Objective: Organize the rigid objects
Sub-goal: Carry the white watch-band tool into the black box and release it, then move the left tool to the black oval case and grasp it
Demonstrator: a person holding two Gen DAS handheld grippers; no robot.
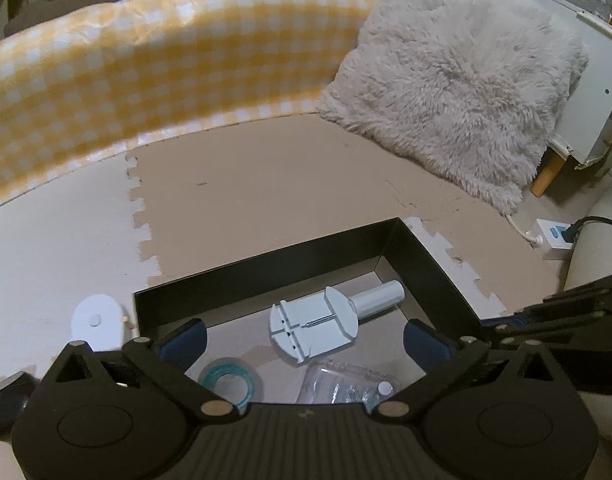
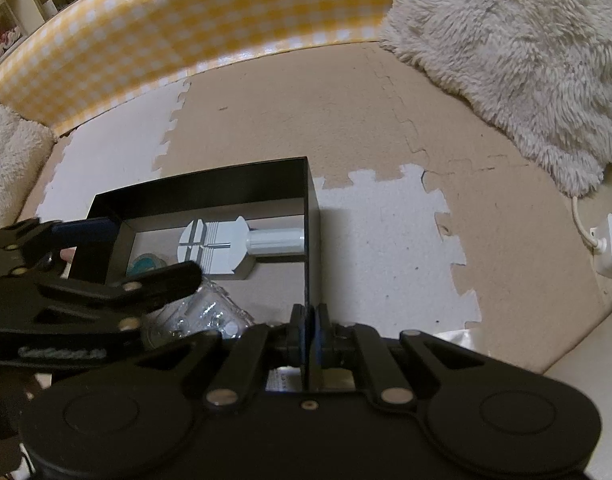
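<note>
Nearest the left wrist camera, the left gripper stands spread wide, its blue-padded fingertips apart over the near part of the black box with nothing pinched between them. Inside the box, on its pale floor, lies a pale blue watch-band link remover with a white cylindrical handle pointing toward the box's far right corner; it is free of both grippers. Just nearer the camera in the same box lie a roll of teal tape, flat on its side, and a clear plastic case holding small metal parts, partly hidden by the gripper body. In the right wrist view, the right gripper is closed onto the thin right-hand wall of the box, its pads pressed against either face of that wall. Outside the box to the left, a white round disc-shaped object rests on the floor; what it is cannot be told. The box sits on interlocking foam floor mats in beige and white. Beyond them runs a yellow-and-white checked cloth, with a shaggy white cushion leaning at the right, and a white power strip with a black plug near the cushion's lower corner.
</note>
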